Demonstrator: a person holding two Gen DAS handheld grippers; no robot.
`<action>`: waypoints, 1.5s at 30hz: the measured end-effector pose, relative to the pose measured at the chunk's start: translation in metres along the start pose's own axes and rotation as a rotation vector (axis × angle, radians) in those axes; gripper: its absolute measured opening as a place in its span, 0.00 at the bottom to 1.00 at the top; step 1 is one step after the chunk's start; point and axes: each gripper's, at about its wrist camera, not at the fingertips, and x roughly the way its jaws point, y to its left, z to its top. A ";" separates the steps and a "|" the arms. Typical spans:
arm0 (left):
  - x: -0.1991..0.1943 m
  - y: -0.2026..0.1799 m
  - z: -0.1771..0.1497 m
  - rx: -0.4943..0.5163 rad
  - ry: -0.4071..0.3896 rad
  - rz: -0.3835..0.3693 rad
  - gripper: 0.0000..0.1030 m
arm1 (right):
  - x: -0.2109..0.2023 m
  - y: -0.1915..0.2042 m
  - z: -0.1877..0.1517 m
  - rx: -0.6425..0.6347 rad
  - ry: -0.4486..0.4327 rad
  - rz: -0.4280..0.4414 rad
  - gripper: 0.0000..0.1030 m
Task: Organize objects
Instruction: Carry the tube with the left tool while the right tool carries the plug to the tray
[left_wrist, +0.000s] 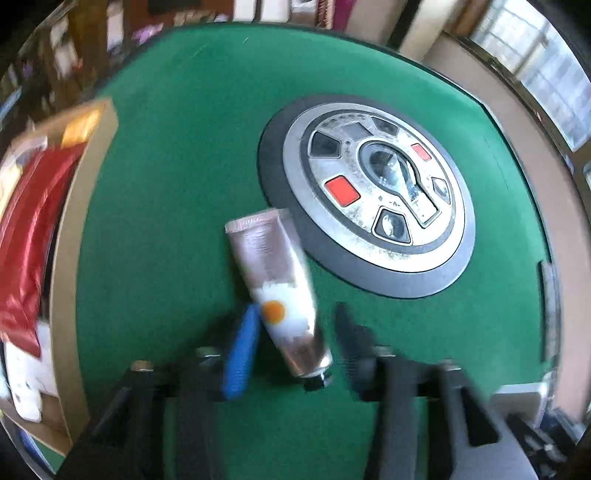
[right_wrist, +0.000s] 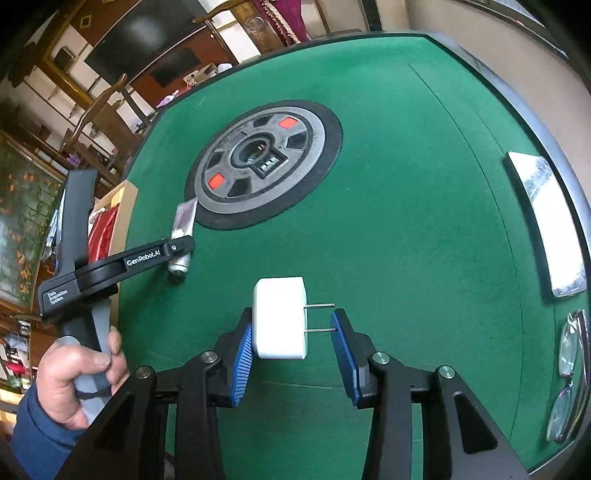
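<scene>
A hand-cream tube (left_wrist: 280, 280) with an orange dot lies on the green felt table (left_wrist: 177, 192), its cap toward me. My left gripper (left_wrist: 297, 310) straddles the tube's lower end. The blue pad (left_wrist: 242, 350) touches the tube's left side, and a gap shows between the tube and the dark right finger (left_wrist: 352, 347), so the jaws are open. In the right wrist view, one finger (right_wrist: 162, 254) of that gripper crosses the tube (right_wrist: 183, 221). My right gripper (right_wrist: 293, 317) is shut on a white plug adapter (right_wrist: 279, 317), with one pad on its body and the other on a prong tip.
A round control panel (left_wrist: 369, 192) is set into the table's middle, just beyond the tube. A cardboard box (left_wrist: 70, 240) holding a red packet (left_wrist: 29, 240) stands at the left edge. Glasses (right_wrist: 569, 369) and a shiny tray (right_wrist: 546, 221) lie along the right rim. A person's hand (right_wrist: 81, 373) holds the left gripper's handle.
</scene>
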 end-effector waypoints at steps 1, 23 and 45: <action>0.001 -0.002 -0.002 0.018 -0.019 0.015 0.27 | 0.001 -0.002 -0.001 0.001 0.004 0.001 0.43; -0.069 0.034 -0.048 0.197 -0.166 -0.109 0.26 | 0.009 0.061 -0.025 0.051 -0.051 0.029 0.43; -0.134 0.066 -0.060 0.174 -0.282 -0.111 0.26 | 0.006 0.110 -0.006 -0.088 -0.034 0.030 0.43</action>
